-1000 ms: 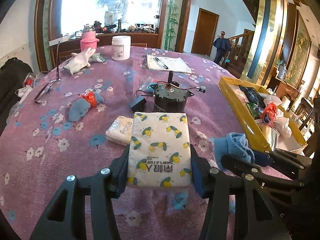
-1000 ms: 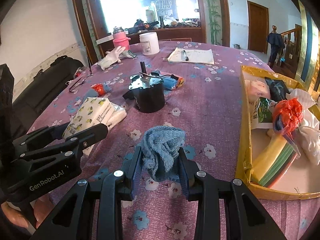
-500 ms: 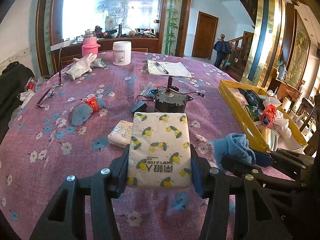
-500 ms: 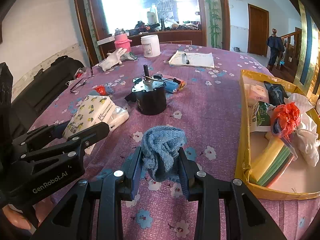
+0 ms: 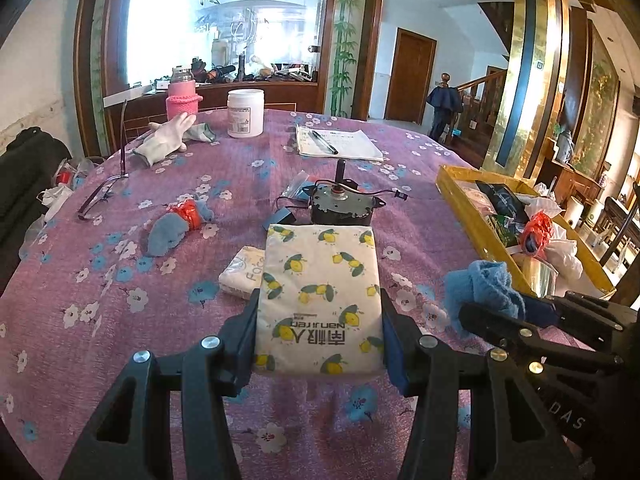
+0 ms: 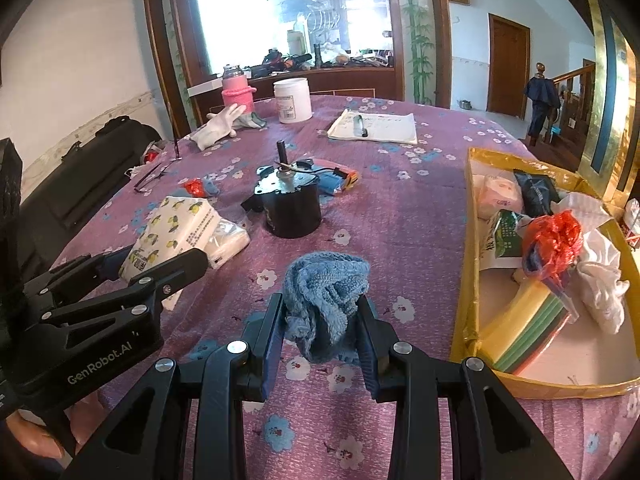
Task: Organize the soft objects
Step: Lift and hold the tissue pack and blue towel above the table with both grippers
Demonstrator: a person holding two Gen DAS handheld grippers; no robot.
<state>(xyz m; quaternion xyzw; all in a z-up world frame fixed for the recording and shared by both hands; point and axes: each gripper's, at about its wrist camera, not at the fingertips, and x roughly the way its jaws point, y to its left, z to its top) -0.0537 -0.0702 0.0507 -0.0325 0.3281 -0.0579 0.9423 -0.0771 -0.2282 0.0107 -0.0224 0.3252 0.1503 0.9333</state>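
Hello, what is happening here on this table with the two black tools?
A person is tidying soft things on a round table with a purple flowered cloth. The left gripper is shut on a white tissue pack printed with lemons. The right gripper is shut on a crumpled blue towel. To the right stands a yellow tray, already holding several soft items.

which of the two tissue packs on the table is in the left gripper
The lemon-print tissue pack, clamped in the left gripper. The smaller white pack lies loose on the tablecloth beside it.
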